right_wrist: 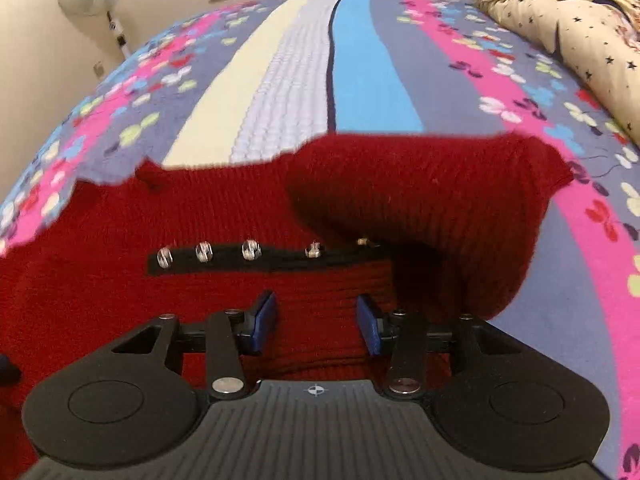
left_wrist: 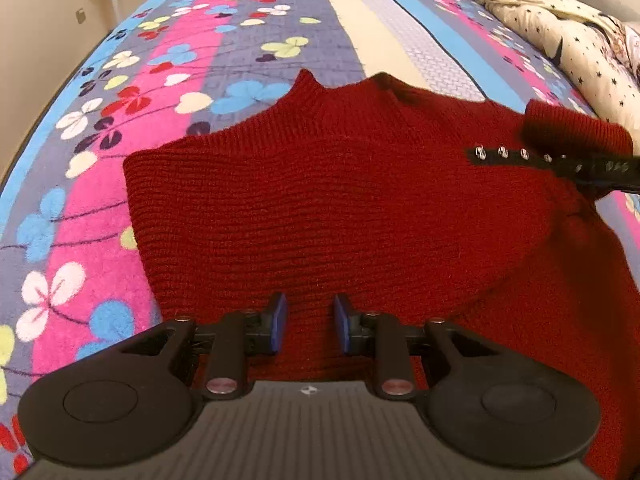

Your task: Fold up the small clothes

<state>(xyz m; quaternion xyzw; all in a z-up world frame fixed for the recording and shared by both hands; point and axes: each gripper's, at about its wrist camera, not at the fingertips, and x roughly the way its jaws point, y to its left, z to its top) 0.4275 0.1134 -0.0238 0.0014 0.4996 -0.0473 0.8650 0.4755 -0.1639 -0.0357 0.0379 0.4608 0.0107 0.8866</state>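
— Red knit: where does your sweater (left_wrist: 340, 200) lie?

— Spread on the bed (left_wrist: 180, 60), over the flowered striped blanket, neck pointing away from you. One sleeve (right_wrist: 432, 208) is folded in over the body, its black strip with clear studs (right_wrist: 256, 258) showing.

— And your grippers?

— Your left gripper (left_wrist: 308, 326) hovers over the hem, jaws apart, holding nothing. Your right gripper (right_wrist: 316, 324) is parted too, above the sleeve's ribbing.
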